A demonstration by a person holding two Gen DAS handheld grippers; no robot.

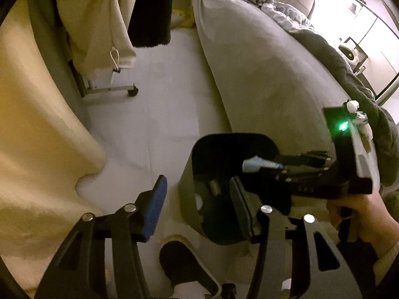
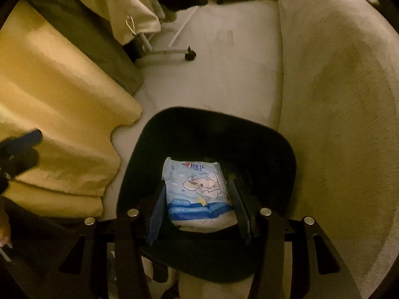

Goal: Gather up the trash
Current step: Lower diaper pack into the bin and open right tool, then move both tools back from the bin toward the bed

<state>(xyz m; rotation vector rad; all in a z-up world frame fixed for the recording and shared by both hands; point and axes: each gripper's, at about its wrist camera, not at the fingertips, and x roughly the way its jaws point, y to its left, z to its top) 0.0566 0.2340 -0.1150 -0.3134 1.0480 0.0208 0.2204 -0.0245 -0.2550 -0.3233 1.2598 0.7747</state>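
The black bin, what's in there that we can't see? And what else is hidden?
- Black bin: right wrist view, its bottom is dark and the tissue pack in the right gripper covers the middle.
- Small things inside the bin: left wrist view, too dark and blurred to name.
- Left gripper: right wrist view, only a blurred piece shows at the left edge.
- Pack's small print: too tiny.
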